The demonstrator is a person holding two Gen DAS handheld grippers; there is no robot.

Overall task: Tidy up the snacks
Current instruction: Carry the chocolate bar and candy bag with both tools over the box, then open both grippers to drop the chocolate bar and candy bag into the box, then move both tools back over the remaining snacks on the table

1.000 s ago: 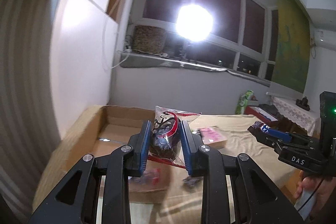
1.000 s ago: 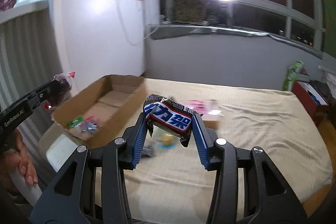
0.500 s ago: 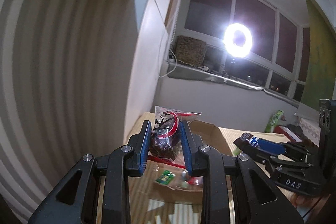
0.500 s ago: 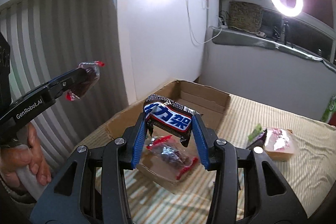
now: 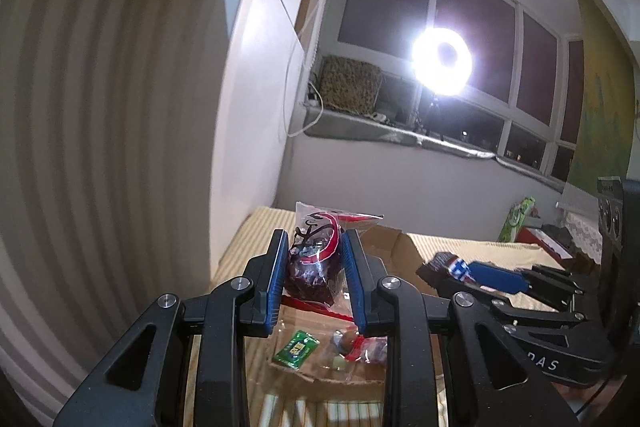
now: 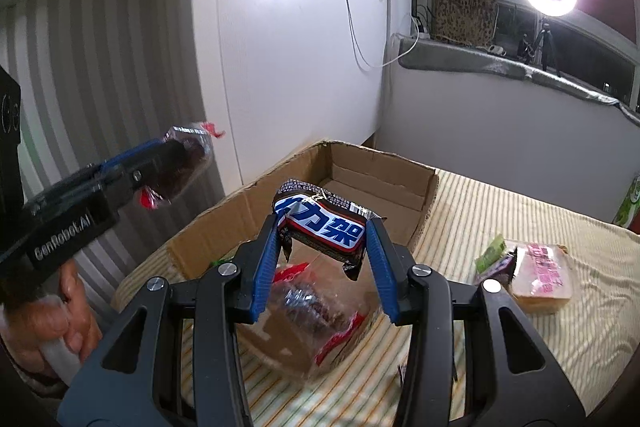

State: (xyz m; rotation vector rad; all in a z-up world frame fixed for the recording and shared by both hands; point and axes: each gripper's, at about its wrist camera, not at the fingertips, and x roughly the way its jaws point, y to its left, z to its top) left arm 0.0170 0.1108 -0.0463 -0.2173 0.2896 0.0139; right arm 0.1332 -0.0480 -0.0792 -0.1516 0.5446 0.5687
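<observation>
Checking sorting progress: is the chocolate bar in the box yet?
Not yet: the chocolate bar is clamped in the right gripper, above the cardboard box.

Brown cardboard box [image 6: 376,179] on a cream, yellow-striped bedsheet [image 6: 520,227]. Chocolate bar [image 6: 324,227]: dark brown wrapper, blue-white lettering, red edging. Clear bag [image 5: 316,255]: dark red fruit, red trim. Blue gripper pads [image 6: 266,263].

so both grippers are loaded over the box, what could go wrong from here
The left gripper pinches a floppy clear bag of dark snacks by its middle, so it might slip or snag on the cardboard box wall when lowered. The right gripper holds the chocolate bar only by its ends; it is already bowed and could pop out. Both grippers sit close together over the box and may bump.
</observation>
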